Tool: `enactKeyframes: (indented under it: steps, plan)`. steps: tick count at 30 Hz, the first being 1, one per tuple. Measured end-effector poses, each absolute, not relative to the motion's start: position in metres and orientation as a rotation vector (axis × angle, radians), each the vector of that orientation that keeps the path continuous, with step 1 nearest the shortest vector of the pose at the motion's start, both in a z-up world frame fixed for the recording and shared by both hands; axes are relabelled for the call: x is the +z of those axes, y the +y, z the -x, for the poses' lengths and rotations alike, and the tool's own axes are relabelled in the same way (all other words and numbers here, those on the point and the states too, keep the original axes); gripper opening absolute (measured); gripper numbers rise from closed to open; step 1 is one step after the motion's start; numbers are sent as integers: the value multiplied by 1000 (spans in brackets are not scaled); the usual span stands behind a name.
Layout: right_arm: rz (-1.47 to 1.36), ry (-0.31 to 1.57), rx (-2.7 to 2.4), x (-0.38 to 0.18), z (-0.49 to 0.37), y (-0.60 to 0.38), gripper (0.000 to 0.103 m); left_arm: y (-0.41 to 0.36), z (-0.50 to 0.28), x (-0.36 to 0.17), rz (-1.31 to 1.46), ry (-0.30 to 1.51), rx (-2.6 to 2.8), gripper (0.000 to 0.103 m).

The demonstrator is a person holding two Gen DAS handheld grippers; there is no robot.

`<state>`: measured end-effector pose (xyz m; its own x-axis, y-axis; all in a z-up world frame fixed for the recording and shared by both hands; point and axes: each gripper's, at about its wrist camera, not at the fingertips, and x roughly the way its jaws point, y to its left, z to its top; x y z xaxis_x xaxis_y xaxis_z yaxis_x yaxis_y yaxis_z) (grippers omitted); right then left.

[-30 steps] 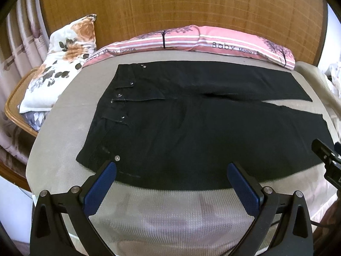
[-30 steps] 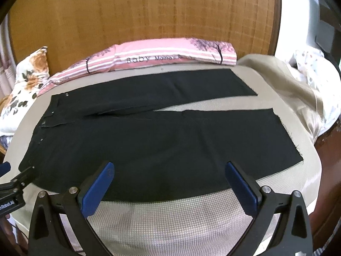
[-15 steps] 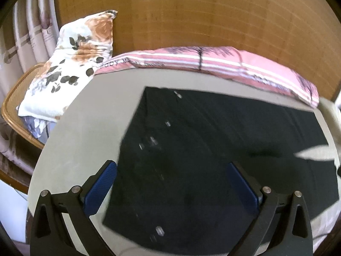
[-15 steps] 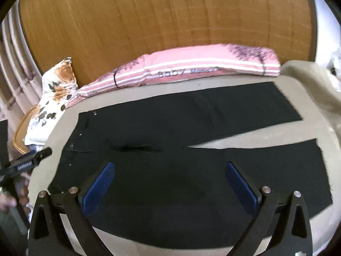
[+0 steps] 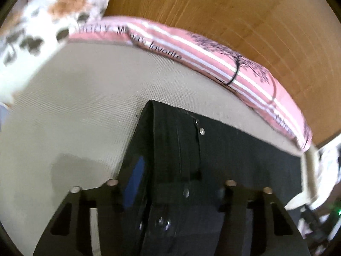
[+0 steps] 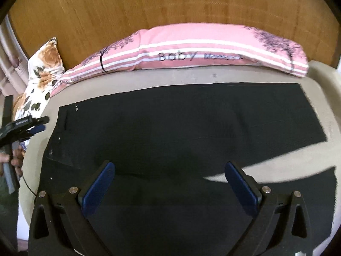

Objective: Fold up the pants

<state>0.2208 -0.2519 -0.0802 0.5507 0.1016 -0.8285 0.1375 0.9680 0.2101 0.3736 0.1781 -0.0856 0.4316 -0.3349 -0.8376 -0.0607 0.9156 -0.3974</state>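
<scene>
Black pants point(image 6: 181, 132) lie flat on a beige mattress point(image 6: 191, 75), waistband to the left, legs running right with a narrow gap between them. My right gripper point(image 6: 168, 183) is open and empty, low over the crotch area. My left gripper point(image 5: 172, 183) is low over the waistband with its metal rivets point(image 5: 201, 130). Its blue left pad point(image 5: 136, 179) stands wide of the right finger, which is dark against the cloth, so the jaws are open. The left gripper also shows at the left edge of the right wrist view point(image 6: 32, 125).
A pink striped pillow point(image 6: 202, 49) lies along the far edge against a wooden headboard point(image 6: 170, 4). A floral pillow point(image 6: 42, 74) sits at the far left corner. A beige blanket point(image 6: 326, 79) is bunched at the right edge.
Both grippers have moved forward and down toward the pants. The left one has swung over the waistband's far corner. The right one has come over the crotch. Both stay open.
</scene>
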Motion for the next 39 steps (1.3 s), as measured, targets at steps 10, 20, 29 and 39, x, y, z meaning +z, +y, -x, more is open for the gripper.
enactKeyframes:
  steps: [10,20,29,39]
  plan:
    - [-399,1020,133,-108,-289,-239,103,201,-425,-125,541,1183,-214,46]
    - [-356,1038,204,-118,-330,-231,102,191,-452,-129,527,1262,-402,33]
    - [-275,1088,273,-142,-359,-223,102,178,-469,-140,567,1293,-540,33]
    - [-137,1063,290,-158,-365,-205,103,185,-459,-148,684,1156,-450,10]
